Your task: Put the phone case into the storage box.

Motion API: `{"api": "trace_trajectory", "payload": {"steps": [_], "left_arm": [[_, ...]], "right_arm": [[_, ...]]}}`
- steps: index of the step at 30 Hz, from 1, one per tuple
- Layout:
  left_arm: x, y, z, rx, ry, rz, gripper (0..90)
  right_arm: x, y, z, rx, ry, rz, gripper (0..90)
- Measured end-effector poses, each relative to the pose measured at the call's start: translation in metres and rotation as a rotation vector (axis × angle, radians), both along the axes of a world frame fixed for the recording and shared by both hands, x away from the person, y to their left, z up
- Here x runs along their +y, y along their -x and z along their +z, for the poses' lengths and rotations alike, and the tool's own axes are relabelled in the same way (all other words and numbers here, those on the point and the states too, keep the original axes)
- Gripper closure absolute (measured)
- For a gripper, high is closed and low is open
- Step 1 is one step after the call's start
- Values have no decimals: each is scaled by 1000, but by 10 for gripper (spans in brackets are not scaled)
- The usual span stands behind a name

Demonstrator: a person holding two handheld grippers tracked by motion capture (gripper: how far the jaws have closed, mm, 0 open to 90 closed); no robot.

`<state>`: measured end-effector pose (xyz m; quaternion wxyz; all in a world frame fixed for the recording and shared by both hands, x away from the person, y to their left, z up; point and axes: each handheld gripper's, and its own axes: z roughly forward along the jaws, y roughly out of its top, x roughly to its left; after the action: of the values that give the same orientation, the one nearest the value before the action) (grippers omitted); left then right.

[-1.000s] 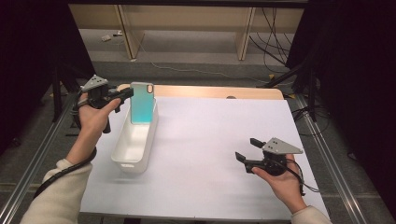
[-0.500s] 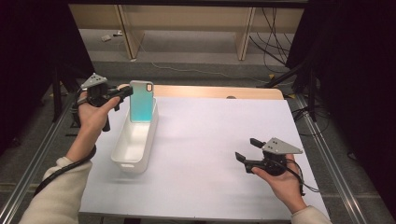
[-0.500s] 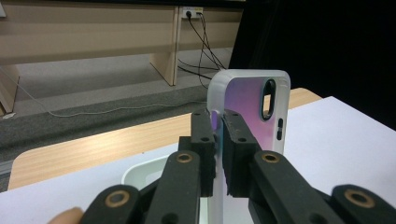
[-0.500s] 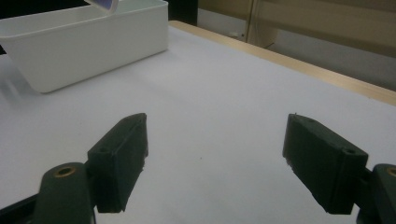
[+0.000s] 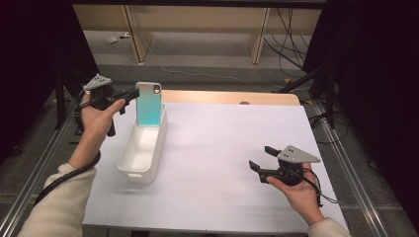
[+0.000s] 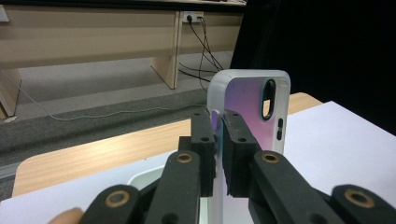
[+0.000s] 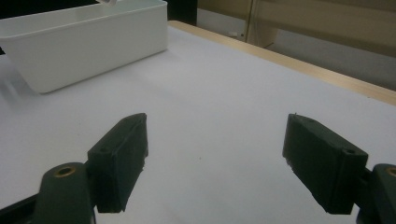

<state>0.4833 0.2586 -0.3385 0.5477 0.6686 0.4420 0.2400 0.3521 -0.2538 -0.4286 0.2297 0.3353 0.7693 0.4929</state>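
Left gripper view: fingers (image 6: 218,140) clench phone case (image 6: 254,107), its base hidden; right gripper (image 7: 217,161) released.

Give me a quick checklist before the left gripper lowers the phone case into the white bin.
1. Left gripper clamped on the phone case edge: ok.
2. Case upright, camera cutout on top: ok.
3. Case over the far end of the white bin: ok.
4. Bin inside free of other items: ok as far as seen.
5. Right gripper open, apart from the bin: ok.
6. Case bottom touching the bin floor: cannot tell.
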Motion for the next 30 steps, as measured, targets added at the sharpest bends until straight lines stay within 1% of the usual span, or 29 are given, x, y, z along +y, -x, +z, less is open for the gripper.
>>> {"api": "trace_trajectory", "payload": {"steps": [5, 6, 8, 9, 10, 11, 16, 17, 19, 22, 23, 24, 25, 26, 27, 29, 30], "left_arm": [[1, -3, 0, 0, -5, 6, 841], [1, -3, 0, 0, -5, 5, 841], [2, -4, -1, -2, -9, 7, 841], [2, -4, -1, 0, -8, 8, 840], [2, -5, -1, 2, -7, 8, 841], [2, -5, -2, 1, -4, 8, 840], [2, -8, -4, 4, -18, 18, 840], [2, -8, -5, 4, -22, 19, 840], [2, -10, -5, 4, -25, 20, 840], [3, -12, -5, 3, -28, 21, 840], [2, -12, -5, 3, -25, 21, 840], [3, -12, -6, 3, -26, 22, 840], [3, -13, -6, 3, -28, 20, 840], [3, -13, -6, 3, -27, 21, 840], [3, -14, -6, 2, -24, 22, 840], [3, -15, -6, 3, -27, 23, 840], [3, -16, -7, 4, -27, 25, 840]], "right_arm": [[0, 0, 0, -2, 1, -2, 233], [0, -1, -1, -12, -15, 2, 234], [0, -1, -1, -12, -16, 1, 234], [0, 0, 0, -3, 0, -3, 234], [1, -1, -1, -16, -18, 2, 234], [0, 0, 0, -2, 1, -2, 234], [0, 0, 0, -1, 1, -1, 234], [1, -1, -1, -11, -15, 3, 234], [0, 0, 0, -2, 0, -2, 234], [0, 0, 0, -3, 1, -2, 234], [0, -1, -1, -14, -15, 2, 234], [0, 0, -1, 8, -19, 5, 234], [0, 0, -1, -2, -17, 6, 233], [0, 0, -1, 8, -20, 5, 233], [0, -1, -1, -7, -18, 7, 233], [0, -1, -1, -9, -15, 7, 234], [0, 0, -1, 8, -19, 6, 233]]}}
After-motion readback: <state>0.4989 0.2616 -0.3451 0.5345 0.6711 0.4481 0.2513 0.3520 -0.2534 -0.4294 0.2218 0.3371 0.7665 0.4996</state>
